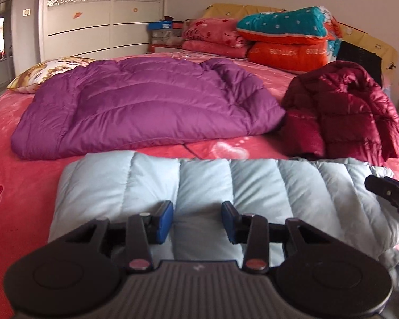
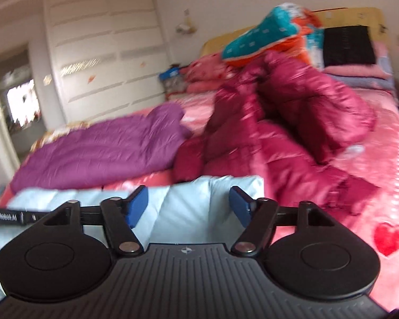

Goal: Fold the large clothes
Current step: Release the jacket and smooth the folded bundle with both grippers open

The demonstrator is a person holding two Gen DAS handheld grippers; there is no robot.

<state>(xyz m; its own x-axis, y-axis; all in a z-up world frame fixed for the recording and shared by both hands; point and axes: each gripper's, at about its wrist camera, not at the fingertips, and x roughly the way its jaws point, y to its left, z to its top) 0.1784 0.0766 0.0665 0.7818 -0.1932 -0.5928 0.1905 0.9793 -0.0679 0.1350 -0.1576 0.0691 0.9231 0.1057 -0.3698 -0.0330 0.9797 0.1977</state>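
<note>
A pale blue quilted down garment (image 1: 212,186) lies folded into a compact rectangle at the near edge of a bed covered in a pink heart-print blanket (image 1: 18,164). The left hand-held gripper (image 1: 197,216) hovers above the garment's near side with its blue pads parted; pale fabric shows through the gap and nothing is clamped between them. The right hand-held gripper (image 2: 188,207) stands with its jaws spread wider over the right end of the same garment (image 2: 199,199), likewise holding nothing. Its dark tip also enters the left wrist view at the right edge, above the garment's right end.

Beyond the pale blue piece, a purple down coat (image 1: 135,109) is spread flat across the middle of the bed, well apart from the grippers. To its right a dark red down jacket (image 1: 343,111) sits in a crumpled heap, its near edge just beside the far right corner of the pale blue garment. At the head of the bed, folded quilts in teal, orange and pink (image 1: 284,37) are stacked against a yellow headboard (image 1: 226,9). A white wardrobe (image 1: 101,13) fills the far wall on the left. The right wrist view is blurred.
</note>
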